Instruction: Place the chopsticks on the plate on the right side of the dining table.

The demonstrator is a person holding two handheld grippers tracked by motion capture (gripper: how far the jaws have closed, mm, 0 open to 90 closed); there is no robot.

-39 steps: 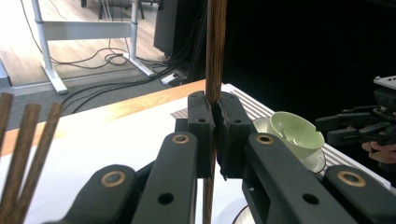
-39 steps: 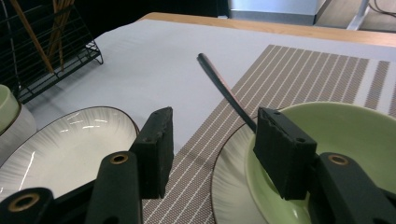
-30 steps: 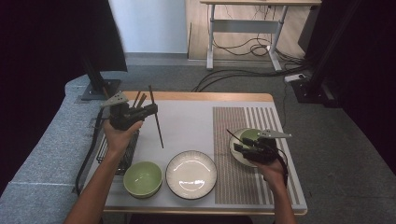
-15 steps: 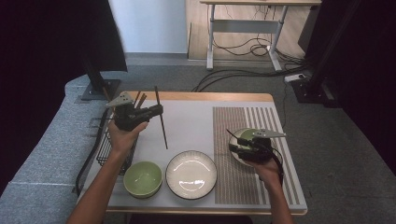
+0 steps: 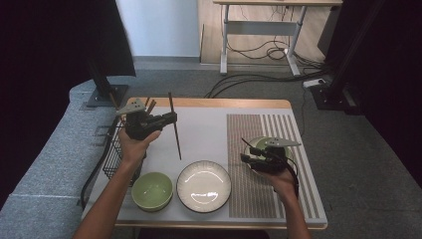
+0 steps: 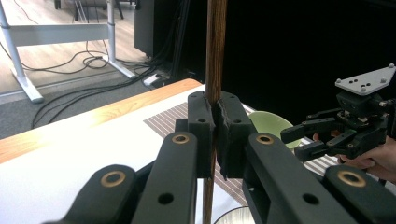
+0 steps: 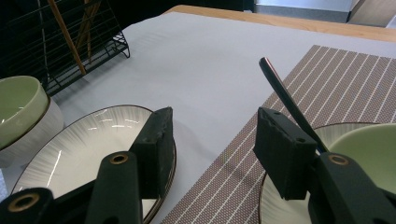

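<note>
The left tool (image 5: 166, 118) is clenched on a dark wooden chopstick (image 5: 174, 130); in the left gripper view its pads pinch the stick (image 6: 215, 56) upright, the shaft running above and below the jaws. Against the high view of a second ago, this tool sits a little further toward the far edge of the table, and the chopstick's lower tip now hangs over bare grey mat rather than close beside the wire rack (image 5: 113, 152); I judge the stick is now lifted clear of the rack and ready to be carried across. The right tool (image 5: 247, 154) is released, its jaws standing apart with nothing between them, hovering at the near right beside a green bowl on a small plate (image 5: 268, 144); a dark utensil handle (image 7: 286, 99) leans out of that plate.

Between the tools lies open mat; a white ribbed plate (image 5: 204, 185) sits near centre and a second green bowl (image 5: 152, 191) to its left, both low enough to pass over. The striped placemat (image 5: 249, 134) on the right has free space at its far half; more chopsticks (image 5: 150, 105) stand in the rack on the left, so a leftward swing is the tight side.
</note>
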